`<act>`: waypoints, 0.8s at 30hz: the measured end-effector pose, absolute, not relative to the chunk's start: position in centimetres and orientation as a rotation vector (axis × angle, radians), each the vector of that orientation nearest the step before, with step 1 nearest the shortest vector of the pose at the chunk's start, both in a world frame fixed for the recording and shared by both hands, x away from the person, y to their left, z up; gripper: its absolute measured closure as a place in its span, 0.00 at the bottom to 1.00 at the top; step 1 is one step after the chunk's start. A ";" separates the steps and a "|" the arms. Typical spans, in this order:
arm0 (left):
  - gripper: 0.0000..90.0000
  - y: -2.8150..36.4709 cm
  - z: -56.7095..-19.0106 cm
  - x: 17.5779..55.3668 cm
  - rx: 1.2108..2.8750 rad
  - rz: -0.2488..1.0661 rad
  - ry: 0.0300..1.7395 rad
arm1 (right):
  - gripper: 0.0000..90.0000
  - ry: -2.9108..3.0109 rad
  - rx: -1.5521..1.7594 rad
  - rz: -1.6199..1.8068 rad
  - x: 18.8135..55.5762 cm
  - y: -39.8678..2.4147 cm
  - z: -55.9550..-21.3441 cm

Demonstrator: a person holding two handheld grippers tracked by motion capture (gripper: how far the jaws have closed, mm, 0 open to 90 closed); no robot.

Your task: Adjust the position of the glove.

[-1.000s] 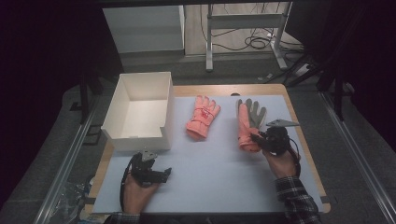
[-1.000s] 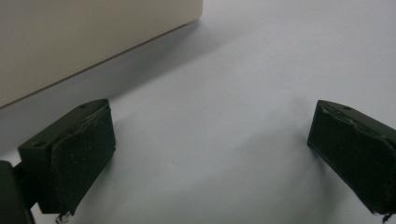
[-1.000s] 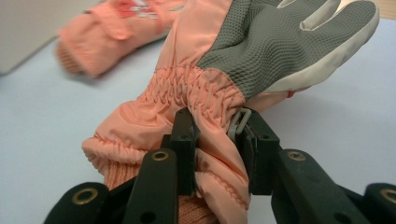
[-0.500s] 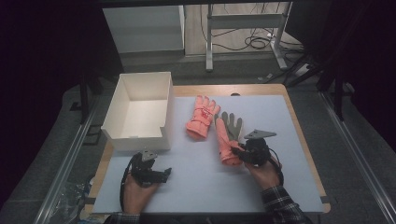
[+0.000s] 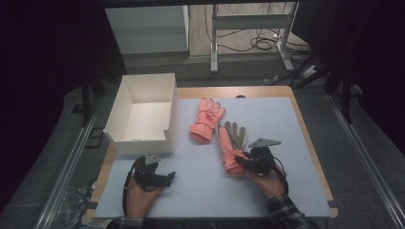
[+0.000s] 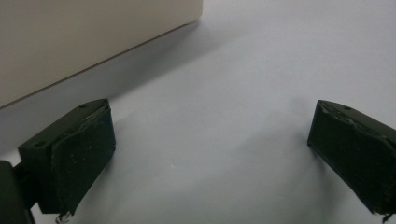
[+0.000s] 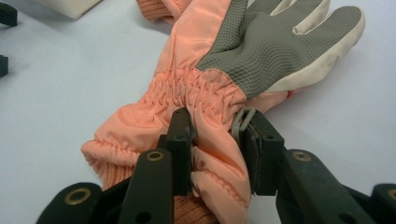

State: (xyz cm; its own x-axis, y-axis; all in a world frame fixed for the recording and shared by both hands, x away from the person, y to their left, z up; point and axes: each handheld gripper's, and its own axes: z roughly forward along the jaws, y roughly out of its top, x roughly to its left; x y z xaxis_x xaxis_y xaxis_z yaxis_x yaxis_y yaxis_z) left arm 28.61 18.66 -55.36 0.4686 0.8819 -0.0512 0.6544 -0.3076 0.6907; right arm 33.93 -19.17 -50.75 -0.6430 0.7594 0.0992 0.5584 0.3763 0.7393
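Both grippers are black: the left gripper, at lower left of the high view, trails a black cable, and the right gripper carries a grey three-cornered plate. Its arms show round brass-ringed holes. Plaid sleeves cover both wrists.

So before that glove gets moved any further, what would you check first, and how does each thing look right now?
1. Grip: the right gripper has its jaws pinched on the cuff of the palm-up glove; fabric bunches between them. Ok.
2. Jaw motion: its jaws have just been opening slightly, with the cuff between them. Firmness of hold: cannot tell.
3. Second glove: lies flat beside the held one; whether the two touch: cannot tell.
4. White box: open on top, looks empty inside. Ok.
5. Left gripper: open, nothing between its jaws, resting near the box wall. Ok.
6. Mat: bare stretch between glove and box. Ok.
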 end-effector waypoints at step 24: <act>0.01 18.7 -55.4 28.6 2.065 0.447 1.271 | 0.52 2.380 1.082 1.105 34.6 -18.3 -46.8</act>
State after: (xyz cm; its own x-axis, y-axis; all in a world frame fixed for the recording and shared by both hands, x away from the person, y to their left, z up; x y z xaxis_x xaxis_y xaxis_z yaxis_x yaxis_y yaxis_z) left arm 28.61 18.67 -55.36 0.4686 0.8819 -0.0517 0.6549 -0.3075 0.6904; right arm 34.61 -18.35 -46.76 -0.6704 0.7409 0.0399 0.5087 0.4199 0.7516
